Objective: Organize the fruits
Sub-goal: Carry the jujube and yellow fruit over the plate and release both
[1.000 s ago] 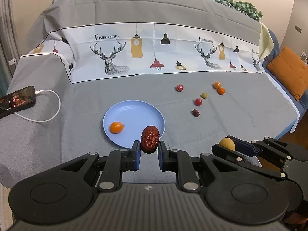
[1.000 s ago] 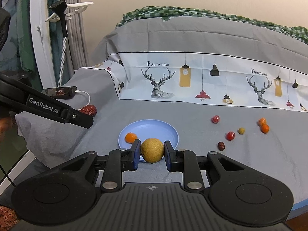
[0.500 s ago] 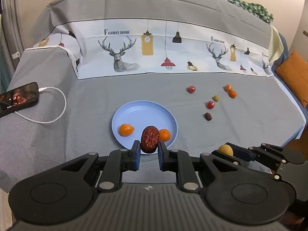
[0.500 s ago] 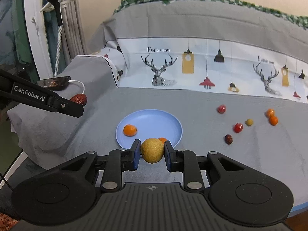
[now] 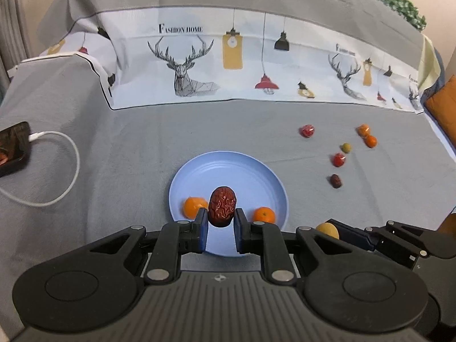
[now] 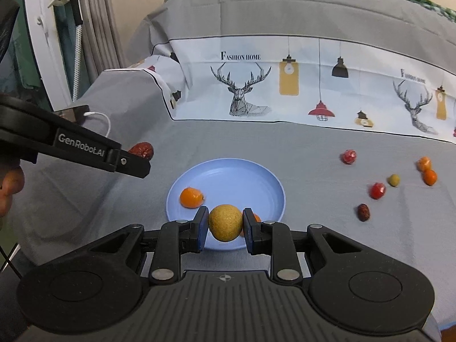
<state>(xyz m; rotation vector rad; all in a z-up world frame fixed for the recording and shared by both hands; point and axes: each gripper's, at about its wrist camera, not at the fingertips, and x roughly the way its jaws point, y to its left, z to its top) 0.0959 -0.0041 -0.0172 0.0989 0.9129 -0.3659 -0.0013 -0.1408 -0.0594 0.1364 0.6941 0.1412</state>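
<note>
At the bottom centre of the left wrist view, the left gripper (image 5: 221, 223) is clamped on a wrinkled red date (image 5: 222, 205), which stands upright between the blue pads. In the right wrist view, the right gripper (image 6: 225, 228) squeezes a round yellow fruit (image 6: 225, 222) the same way.

Just beyond both sets of fingers lies the blue plate (image 5: 242, 168) on the grey cover (image 5: 128, 171). Two oranges already sit on its near part, one (image 5: 193, 207) left of the date and one (image 5: 264, 216) right of it; the far half of the plate is bare. From the right wrist view the second orange is mostly hidden behind the right finger.

In the lower right of the left view, the right gripper's arm crosses in close beside the plate's edge.

Farther off, at right centre, loose fruits are scattered: a dark date (image 5: 335, 181), two red ones (image 5: 338, 159) (image 5: 307, 131), a small green one (image 5: 346, 147), and two orange ones (image 5: 367, 136) that seem to touch, though blur makes that uncertain. Open cover separates them from the plate.

At the left edge, a phone (image 5: 12, 148) lies with a looping white cable (image 5: 68, 171). An orange cushion (image 5: 443, 105) shows at far right.
</note>
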